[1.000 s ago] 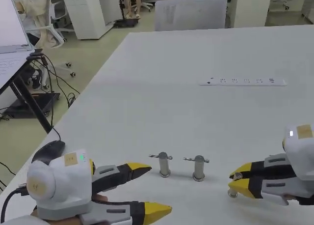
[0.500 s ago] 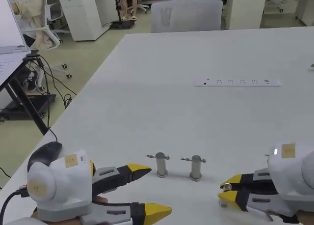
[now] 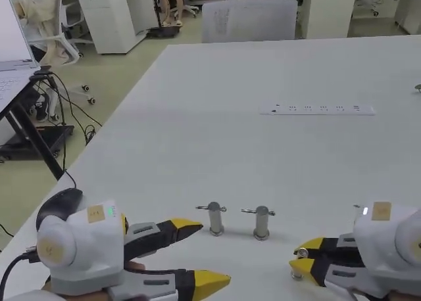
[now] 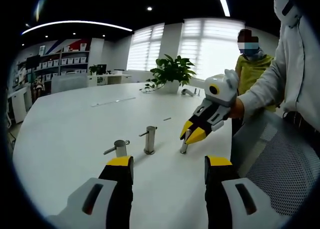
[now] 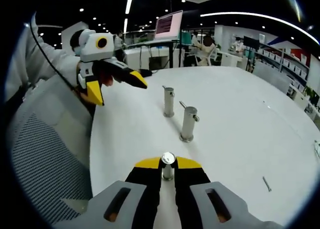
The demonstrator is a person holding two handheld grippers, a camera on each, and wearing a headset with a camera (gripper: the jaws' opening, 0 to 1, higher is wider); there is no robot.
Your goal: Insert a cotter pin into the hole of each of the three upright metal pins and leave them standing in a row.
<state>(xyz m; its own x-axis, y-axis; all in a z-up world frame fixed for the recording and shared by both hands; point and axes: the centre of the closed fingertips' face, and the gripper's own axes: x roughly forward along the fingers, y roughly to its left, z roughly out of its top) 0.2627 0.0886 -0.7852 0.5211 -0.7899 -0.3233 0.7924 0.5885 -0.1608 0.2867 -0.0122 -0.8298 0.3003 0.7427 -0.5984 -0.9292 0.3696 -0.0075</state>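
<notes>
While the left gripper gapes empty, a short silvery round-topped metal pin clamped upright in the right gripper.

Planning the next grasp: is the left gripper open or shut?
Open: the left gripper holds nothing, its yellow-tipped jaws wide apart.

White domed left gripper and right gripper, yellow-tipped black jaws, black cable, pale sleeve.
</notes>
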